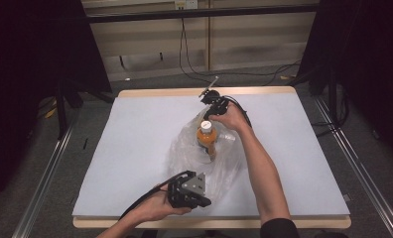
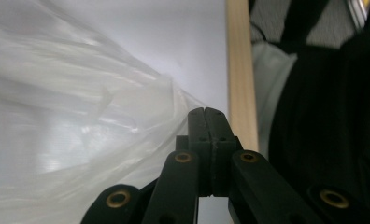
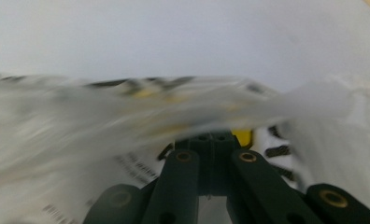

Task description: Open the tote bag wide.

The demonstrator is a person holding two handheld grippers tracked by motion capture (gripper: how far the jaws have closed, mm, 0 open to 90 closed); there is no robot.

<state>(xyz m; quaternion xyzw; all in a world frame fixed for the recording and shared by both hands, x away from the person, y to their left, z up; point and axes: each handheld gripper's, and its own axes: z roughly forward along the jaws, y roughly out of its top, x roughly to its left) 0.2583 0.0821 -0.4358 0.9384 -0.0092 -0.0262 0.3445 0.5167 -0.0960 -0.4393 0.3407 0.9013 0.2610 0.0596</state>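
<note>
Right gripper (image 3: 211, 140) tips hidden behind blurred plastic bag (image 3: 127, 121); print at 7 o'clock unreadable; bottle (image 1: 207, 141) base veiled.

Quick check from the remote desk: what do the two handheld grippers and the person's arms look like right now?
Both are black. The left gripper carries a grey three-cornered plate and trails a black cable; the right gripper also trails a black cable. Each has paired black jaws on linkages with brass-coloured pivots. The forearms are bare; a dark sleeve shows on the right arm.

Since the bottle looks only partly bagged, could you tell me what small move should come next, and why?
Probably lift both ends of the clear plastic bag a little further, so the orange bottle with the white cap slides deeper. The left gripper has its jaws shut at the bag's near edge, though whether they pinch the film is unclear. The right gripper is shut on the bag's far end, beside the cap.
</note>
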